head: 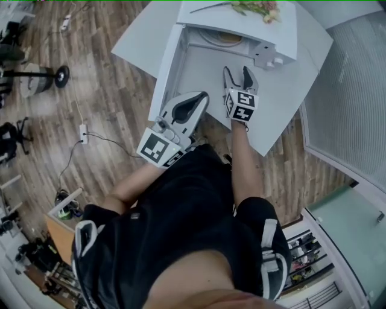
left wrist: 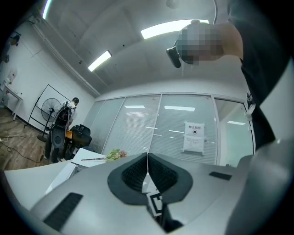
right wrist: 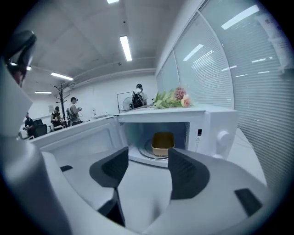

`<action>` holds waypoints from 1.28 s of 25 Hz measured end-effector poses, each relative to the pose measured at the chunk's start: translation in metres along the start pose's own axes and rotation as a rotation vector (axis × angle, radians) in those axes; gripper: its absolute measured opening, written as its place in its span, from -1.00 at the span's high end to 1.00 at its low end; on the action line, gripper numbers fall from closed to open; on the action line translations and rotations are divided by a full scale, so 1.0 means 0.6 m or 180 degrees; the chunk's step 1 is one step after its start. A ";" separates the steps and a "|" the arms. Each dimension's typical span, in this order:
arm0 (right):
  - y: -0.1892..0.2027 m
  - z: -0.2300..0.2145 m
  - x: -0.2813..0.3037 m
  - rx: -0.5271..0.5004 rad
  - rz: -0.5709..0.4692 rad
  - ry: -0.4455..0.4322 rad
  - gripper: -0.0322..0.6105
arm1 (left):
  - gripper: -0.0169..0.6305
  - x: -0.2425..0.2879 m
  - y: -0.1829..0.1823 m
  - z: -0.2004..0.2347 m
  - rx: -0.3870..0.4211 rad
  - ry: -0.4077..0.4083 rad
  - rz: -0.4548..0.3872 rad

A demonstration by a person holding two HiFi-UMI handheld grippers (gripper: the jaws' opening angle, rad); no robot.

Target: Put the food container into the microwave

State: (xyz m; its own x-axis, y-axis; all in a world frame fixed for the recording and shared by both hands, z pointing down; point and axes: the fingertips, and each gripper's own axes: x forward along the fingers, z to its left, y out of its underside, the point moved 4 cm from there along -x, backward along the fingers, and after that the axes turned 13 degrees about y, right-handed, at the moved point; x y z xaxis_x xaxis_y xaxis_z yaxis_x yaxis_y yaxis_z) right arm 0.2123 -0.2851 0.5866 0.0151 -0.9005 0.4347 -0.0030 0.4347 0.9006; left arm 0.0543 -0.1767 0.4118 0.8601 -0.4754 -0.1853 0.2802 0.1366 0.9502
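The white microwave [right wrist: 216, 128] stands on the white table [head: 283, 114] with its door [head: 161, 72] swung open to the left. A tan food container [right wrist: 162, 143] sits on the turntable inside the cavity; the head view shows a sliver of the container [head: 230, 39]. My right gripper [head: 238, 75] hovers over the table in front of the opening, open and empty, its pads [right wrist: 184, 172] aimed at the cavity. My left gripper [head: 194, 104] is shut with nothing in it, held near the door's edge and tilted upward; its shut tips [left wrist: 147, 170] point at the glass wall.
Flowers [head: 259, 7] and a thin stick lie on the microwave's top. A glass wall with blinds [head: 356, 90] runs along the right. Wooden floor with cables, a power strip [head: 84, 133] and a fan [head: 42, 77] lies to the left. Several people stand far back in the room.
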 end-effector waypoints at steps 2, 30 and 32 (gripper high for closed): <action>0.000 -0.004 -0.078 0.0073 -0.0063 -0.0095 0.12 | 0.87 -0.023 -0.004 -0.044 0.0052 -0.0077 0.0010; 0.030 0.024 -0.528 0.0412 -0.0298 -0.0015 0.82 | 0.87 -0.208 -0.035 -0.194 0.0320 -0.0205 -0.0028; 0.024 0.038 -0.531 0.0413 -0.0325 -0.0024 0.82 | 0.87 -0.218 -0.039 -0.189 0.0313 -0.0186 -0.0030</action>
State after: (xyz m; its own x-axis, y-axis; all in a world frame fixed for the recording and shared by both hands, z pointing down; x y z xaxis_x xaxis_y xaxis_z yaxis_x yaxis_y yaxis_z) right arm 0.1849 0.0074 0.4610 0.0145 -0.9401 0.3405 -0.1309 0.3358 0.9328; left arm -0.0164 -0.0190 0.3854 0.8305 -0.5264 -0.1823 0.2426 0.0472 0.9690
